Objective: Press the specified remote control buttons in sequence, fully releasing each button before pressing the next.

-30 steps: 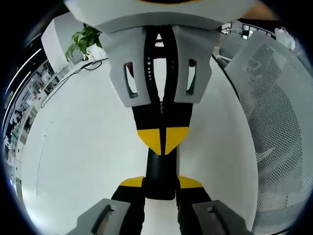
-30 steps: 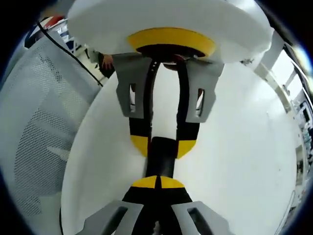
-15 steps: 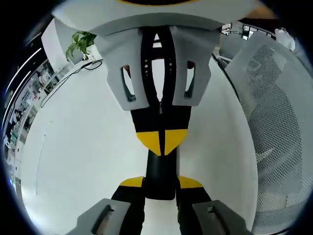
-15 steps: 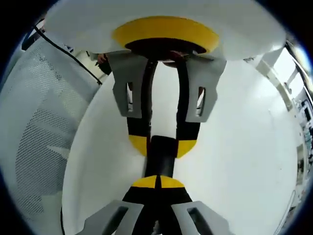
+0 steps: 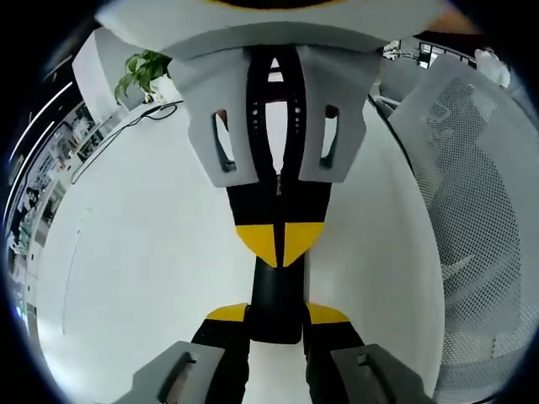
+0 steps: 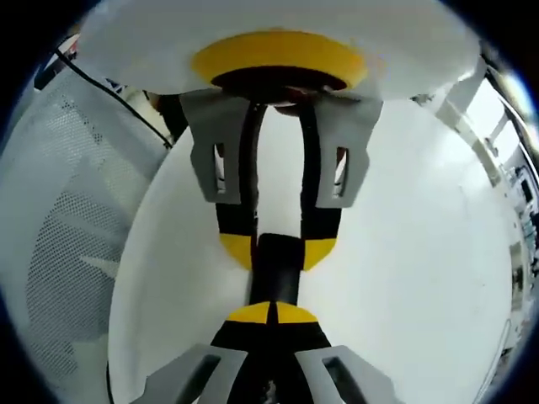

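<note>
**While the left tongs grip the remote, the right tongs' closed tips sit at its end**

Where the left gripper view looks along its own jaws, the left gripper point(image 5: 276, 313), grey with black arms and yellow tips, rises from the bottom centre of the frame. Its two tips stand apart and pinch the slim black plastic remote control point(image 5: 275, 295) between them. The remote runs up the middle of the frame. From the top centre comes the right gripper point(image 5: 280, 240) of the same make, its two yellow tips pressed together and meeting the far end of the remote. Which button lies beneath them, I cannot tell.

In the right gripper view the right gripper point(image 6: 274, 313) shows at the bottom centre with its yellow tips pressed together against the near end of the remote control point(image 6: 276, 273). The left gripper point(image 6: 278, 251) reaches down from the top centre, its tips on either side of the remote.

Under both lies the smooth white round-edged table point(image 5: 152, 252). A white mesh-backed chair point(image 5: 472, 194) fills the right of the left gripper view. A green leafy potted plant point(image 5: 143, 69) stands in the upper left, and a thin black cable point(image 5: 109, 139) trails across the table below it.
</note>
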`<state>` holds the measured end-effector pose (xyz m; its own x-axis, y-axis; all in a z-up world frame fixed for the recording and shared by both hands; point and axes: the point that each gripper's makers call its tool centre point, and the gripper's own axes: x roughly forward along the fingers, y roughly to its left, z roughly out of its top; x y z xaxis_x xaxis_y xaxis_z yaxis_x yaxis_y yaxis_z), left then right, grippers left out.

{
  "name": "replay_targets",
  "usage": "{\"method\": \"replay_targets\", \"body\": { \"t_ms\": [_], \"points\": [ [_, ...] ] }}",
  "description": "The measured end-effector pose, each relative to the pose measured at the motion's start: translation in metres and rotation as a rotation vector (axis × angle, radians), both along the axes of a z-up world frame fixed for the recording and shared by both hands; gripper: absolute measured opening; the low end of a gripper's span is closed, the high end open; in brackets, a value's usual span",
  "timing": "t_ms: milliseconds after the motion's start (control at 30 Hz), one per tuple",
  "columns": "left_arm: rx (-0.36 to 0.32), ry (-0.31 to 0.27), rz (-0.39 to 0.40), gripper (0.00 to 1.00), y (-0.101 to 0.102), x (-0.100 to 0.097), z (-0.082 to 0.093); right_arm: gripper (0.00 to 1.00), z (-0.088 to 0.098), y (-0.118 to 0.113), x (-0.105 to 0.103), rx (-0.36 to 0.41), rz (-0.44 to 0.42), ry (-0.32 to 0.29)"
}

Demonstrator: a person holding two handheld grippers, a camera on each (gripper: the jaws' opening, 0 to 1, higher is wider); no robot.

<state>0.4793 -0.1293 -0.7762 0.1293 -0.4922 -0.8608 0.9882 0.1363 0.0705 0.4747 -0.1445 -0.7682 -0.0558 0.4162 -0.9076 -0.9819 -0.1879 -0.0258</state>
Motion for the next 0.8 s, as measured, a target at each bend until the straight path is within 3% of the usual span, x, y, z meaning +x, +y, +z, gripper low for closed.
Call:
{"method": "replay_targets", "body": {
  "t_ms": [333, 800],
  "points": [
    [0.004, -0.006, -0.004, 0.23, 0.000, 0.001, -0.001, 0.00, 0.003, -0.001, 0.001, 0.039, -0.006, 0.004],
    [0.014, -0.009, -0.006, 0.23, 0.001, 0.002, -0.001, 0.00, 0.030, -0.001, 0.008, 0.072, -0.014, -0.044]
  ]
}}
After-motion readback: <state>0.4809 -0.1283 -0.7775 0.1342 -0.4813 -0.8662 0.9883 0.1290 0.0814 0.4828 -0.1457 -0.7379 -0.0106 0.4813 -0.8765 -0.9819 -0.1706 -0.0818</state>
